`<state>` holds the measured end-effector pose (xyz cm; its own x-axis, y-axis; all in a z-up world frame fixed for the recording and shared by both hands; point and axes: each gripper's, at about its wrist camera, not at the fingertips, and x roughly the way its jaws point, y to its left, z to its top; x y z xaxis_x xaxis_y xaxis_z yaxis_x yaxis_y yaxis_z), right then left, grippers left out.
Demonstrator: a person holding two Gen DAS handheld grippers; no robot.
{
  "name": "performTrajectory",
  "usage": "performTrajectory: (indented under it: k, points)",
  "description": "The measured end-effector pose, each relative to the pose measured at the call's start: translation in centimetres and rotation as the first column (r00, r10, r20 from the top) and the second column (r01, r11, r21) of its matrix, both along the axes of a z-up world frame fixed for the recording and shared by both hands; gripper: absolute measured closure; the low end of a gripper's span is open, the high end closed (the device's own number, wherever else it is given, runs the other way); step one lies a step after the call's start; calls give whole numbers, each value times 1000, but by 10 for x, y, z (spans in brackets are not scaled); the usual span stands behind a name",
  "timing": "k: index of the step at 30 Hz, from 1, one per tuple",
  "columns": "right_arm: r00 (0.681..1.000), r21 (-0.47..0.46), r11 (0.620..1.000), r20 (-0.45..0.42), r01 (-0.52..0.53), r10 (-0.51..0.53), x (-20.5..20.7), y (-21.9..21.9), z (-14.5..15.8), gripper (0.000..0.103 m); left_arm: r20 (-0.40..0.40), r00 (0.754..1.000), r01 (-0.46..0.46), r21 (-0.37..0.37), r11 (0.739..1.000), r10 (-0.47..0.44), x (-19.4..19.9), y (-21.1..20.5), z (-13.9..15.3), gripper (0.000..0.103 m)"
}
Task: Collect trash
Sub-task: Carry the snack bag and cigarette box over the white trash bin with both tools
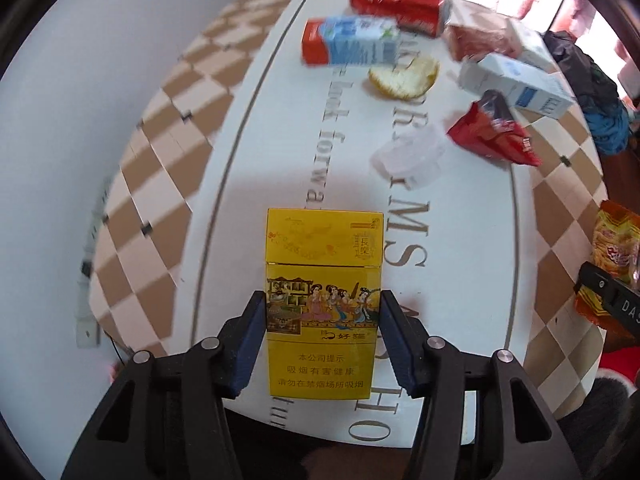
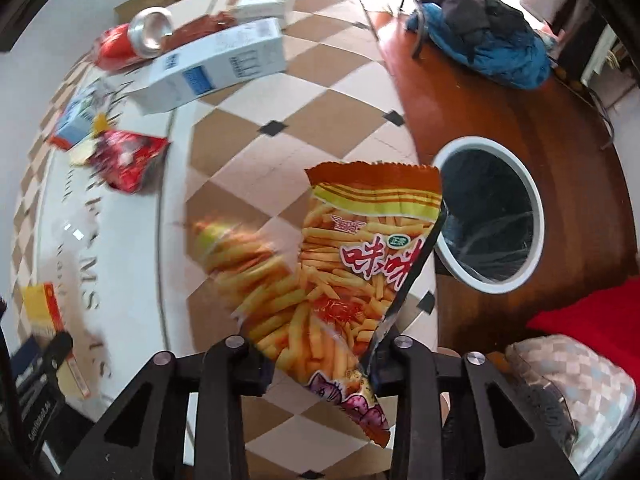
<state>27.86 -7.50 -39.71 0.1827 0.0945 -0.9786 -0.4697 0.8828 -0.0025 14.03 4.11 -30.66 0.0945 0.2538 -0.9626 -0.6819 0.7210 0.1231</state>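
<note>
A yellow cigarette pack [image 1: 322, 304] is clamped upright between the pads of the left gripper [image 1: 323, 334], above the cloth-covered table [image 1: 280, 152]. An orange snack bag [image 2: 348, 276] is pinched near its lower end by the right gripper [image 2: 320, 364] and is held off the table surface. The step in hand is judged to be transport: both items are lifted and not yet discarded. A white-rimmed bin [image 2: 490, 210], lined with a dark bag, is seen on the wooden floor just beyond the table's edge, to the right of the snack bag. The next move is expected to call for the snack bag to be carried over the bin opening before the jaws are released; the pack would follow. Remaining on the table are a red can [image 1: 394, 2], a milk carton [image 1: 348, 42], a white box [image 1: 516, 86], a red wrapper [image 1: 492, 130], a piece of peel [image 1: 404, 76] and a crumpled tissue [image 1: 408, 154].
</note>
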Motion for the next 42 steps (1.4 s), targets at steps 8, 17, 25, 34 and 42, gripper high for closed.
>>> performTrajectory:
  k: [8, 17, 25, 34, 42]
  points:
    - [996, 151, 985, 13, -84, 83, -34, -10, 38, 75, 61, 995, 70, 135, 988, -79, -31, -16, 57, 51]
    - [991, 309, 943, 90, -124, 101, -54, -44, 115, 76, 216, 965, 106, 213, 971, -152, -25, -31, 110, 51]
    - [990, 407, 910, 138, -83, 28, -50, -106, 181, 76, 373, 890, 207, 182, 961, -262, 2, -66, 177, 51]
    - [974, 354, 930, 157, 100, -165, 22, -230, 168, 76, 422, 806, 440, 41, 897, -415, 126, -140, 167, 51]
    - [952, 308, 904, -19, 296, -305, 123, -312, 60, 76, 318, 831, 540, -263, 799, -457, 269, -189, 52, 51]
